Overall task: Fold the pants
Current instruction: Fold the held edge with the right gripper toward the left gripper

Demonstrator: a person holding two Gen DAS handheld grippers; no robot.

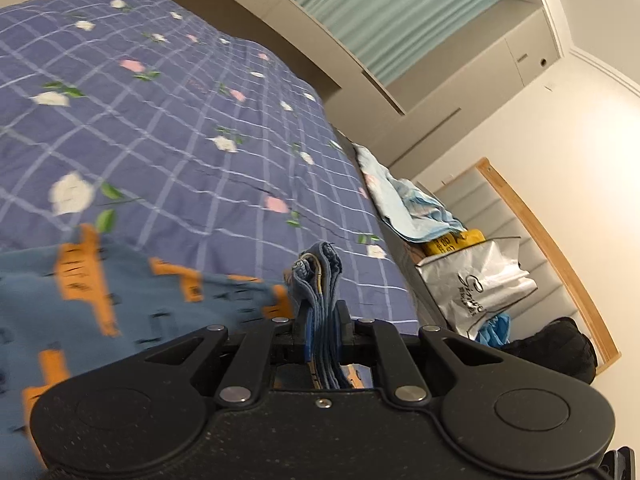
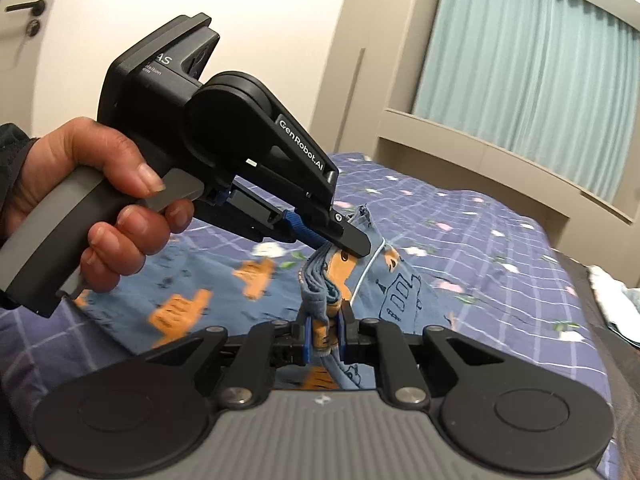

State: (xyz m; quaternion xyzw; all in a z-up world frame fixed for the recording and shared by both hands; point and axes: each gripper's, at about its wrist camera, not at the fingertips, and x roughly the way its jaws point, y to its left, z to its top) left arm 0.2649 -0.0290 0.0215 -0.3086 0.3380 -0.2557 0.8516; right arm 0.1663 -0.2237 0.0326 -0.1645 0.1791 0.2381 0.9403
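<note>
The pants [image 1: 80,292] are blue with orange prints and lie on the bed, bunched up toward both grippers. My left gripper [image 1: 322,312] is shut on a thick folded edge of the pants [image 1: 316,276], which sticks up between its fingers. In the right wrist view the left gripper [image 2: 352,244] comes in from the left, held by a hand [image 2: 92,200], and pinches the pants [image 2: 392,292] above the bed. My right gripper [image 2: 325,320] is shut on another bunched edge of the pants [image 2: 320,288], just below the left gripper's tip.
The bed has a blue checked sheet with flowers [image 1: 180,128]. Beside the bed stand a light blue cloth pile [image 1: 416,208], a white plastic bag [image 1: 480,280] and a dark bag [image 1: 560,344]. A curtained window [image 2: 520,64] is behind the bed and a door [image 2: 20,16] is at left.
</note>
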